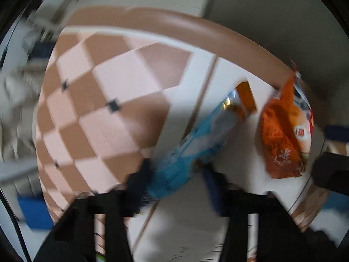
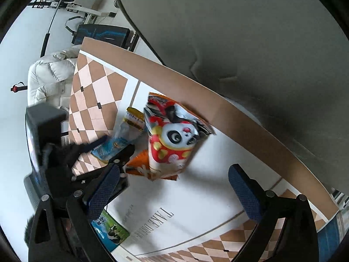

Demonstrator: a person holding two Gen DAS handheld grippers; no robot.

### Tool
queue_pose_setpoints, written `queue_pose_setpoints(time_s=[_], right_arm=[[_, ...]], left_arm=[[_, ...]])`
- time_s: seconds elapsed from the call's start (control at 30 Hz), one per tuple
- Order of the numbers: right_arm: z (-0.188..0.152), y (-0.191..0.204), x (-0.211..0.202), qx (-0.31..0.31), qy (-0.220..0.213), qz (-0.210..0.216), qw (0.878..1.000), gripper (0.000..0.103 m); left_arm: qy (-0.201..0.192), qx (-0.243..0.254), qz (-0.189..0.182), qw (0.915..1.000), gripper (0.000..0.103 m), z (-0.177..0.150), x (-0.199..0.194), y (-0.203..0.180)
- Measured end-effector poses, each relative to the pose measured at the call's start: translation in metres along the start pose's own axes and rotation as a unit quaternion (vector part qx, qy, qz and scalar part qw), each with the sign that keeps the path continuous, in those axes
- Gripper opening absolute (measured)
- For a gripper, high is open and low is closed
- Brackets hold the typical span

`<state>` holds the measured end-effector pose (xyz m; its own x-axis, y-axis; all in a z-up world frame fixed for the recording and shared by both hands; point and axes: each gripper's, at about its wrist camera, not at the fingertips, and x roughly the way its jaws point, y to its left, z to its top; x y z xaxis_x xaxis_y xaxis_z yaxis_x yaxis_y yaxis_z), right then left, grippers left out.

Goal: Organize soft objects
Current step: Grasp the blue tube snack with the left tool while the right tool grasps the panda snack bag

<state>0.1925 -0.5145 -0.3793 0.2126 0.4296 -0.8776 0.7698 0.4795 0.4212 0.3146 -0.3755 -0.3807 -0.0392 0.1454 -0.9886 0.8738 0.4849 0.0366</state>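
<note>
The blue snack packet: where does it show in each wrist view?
Left wrist: the blue snack packet runs diagonally through lower centre, its lower end between the left gripper fingers.
Right wrist: left of centre, beside the panda bag.
Shared landmark: the brown table edge band.

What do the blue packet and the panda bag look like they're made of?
Blue packet: thin, glossy plastic film, judging by its crinkles and shine, though that view is blurred. Panda bag: glossy printed plastic or foil-lined film, with glare on the print and a creased edge; the lining isn't visible.
</note>
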Motion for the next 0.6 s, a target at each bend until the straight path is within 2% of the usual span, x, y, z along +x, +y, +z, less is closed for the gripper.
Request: queue_pose_setpoints(time_s=[0.03, 0.13, 0.23, 0.27, 0.3, 0.43, 0.6], right_arm=[[0.002, 0.003, 0.004, 0.001, 0.002, 0.000, 1.000, 0.102], [0.008, 0.008, 0.017, 0.010, 0.007, -0.005, 1.000, 0.096], [0.013, 0.007, 0.026, 0.020, 0.007, -0.022, 1.000, 0.072], [0.013, 0.008, 0.030, 0.021, 0.011, -0.029, 0.999, 0.052], [0.013, 0.009, 0.033, 0.020, 0.013, -0.035, 0.999, 0.045], [0.006, 0.025, 0.041, -0.014, 0.008, -0.066, 0.998, 0.035], [-0.026, 0.060, 0.039, -0.081, 0.012, -0.070, 0.994, 0.032]], left_arm=[[0.001, -0.017, -0.002, 0.9999, 0.021, -0.004, 0.001, 0.008], [-0.002, -0.082, -0.009, 0.9966, 0.016, -0.022, 0.003, 0.026], [-0.013, -0.128, -0.007, 0.9916, 0.015, -0.043, 0.004, 0.042], [-0.011, -0.146, -0.016, 0.9890, 0.015, -0.050, 0.005, 0.049], [-0.017, -0.163, -0.027, 0.9861, 0.015, -0.056, 0.003, 0.055], [-0.024, -0.209, -0.071, 0.9751, 0.015, -0.083, -0.003, 0.074], [-0.061, -0.254, -0.063, 0.9632, 0.015, -0.121, -0.029, 0.103]])
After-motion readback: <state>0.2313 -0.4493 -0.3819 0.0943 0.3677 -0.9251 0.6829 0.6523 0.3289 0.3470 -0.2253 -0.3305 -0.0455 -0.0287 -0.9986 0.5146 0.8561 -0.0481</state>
